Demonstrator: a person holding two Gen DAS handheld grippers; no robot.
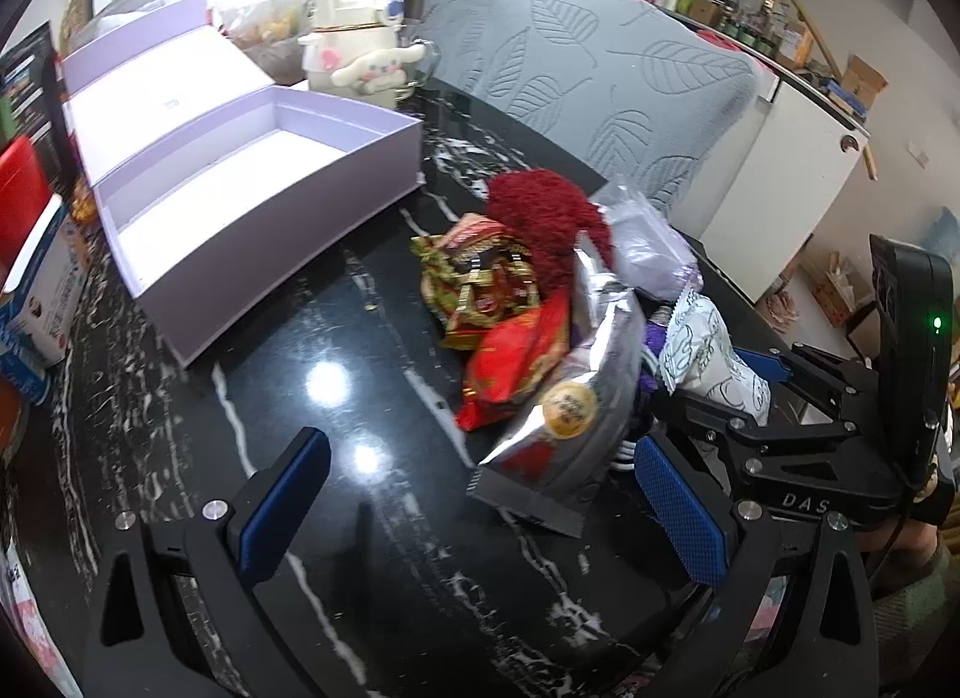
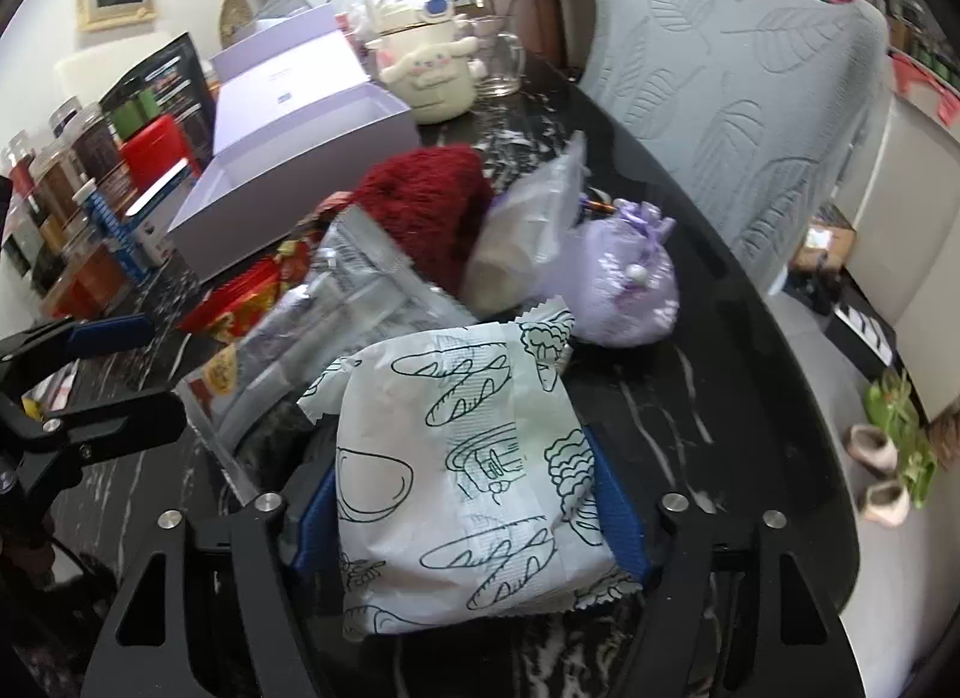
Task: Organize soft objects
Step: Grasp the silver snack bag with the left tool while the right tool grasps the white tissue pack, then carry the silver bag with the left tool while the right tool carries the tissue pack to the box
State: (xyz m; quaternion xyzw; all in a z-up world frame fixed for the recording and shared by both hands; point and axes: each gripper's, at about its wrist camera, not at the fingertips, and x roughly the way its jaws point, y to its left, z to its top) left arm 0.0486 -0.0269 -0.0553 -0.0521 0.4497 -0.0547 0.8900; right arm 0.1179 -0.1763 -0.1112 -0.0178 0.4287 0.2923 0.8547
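A pile of soft items lies on the black marble table [image 1: 336, 374]: a red fuzzy item [image 1: 540, 206], a gold-red pouch [image 1: 474, 278], a red packet [image 1: 516, 362], a silver foil bag [image 1: 576, 398] and a lilac pouch [image 2: 624, 284]. My right gripper [image 2: 468, 512] is shut on a white bread-print packet [image 2: 456, 476], also seen in the left wrist view [image 1: 714, 356]. My left gripper [image 1: 480, 512] is open and empty, its right finger beside the foil bag. An open lilac box [image 1: 252, 188] stands at the left.
A cream plush-covered kettle [image 1: 360, 38] and a glass mug [image 2: 498, 62] stand behind the box. Jars and cartons [image 2: 78, 188] line the table's left edge. A grey leaf-pattern chair back [image 1: 600, 86] rises behind the table.
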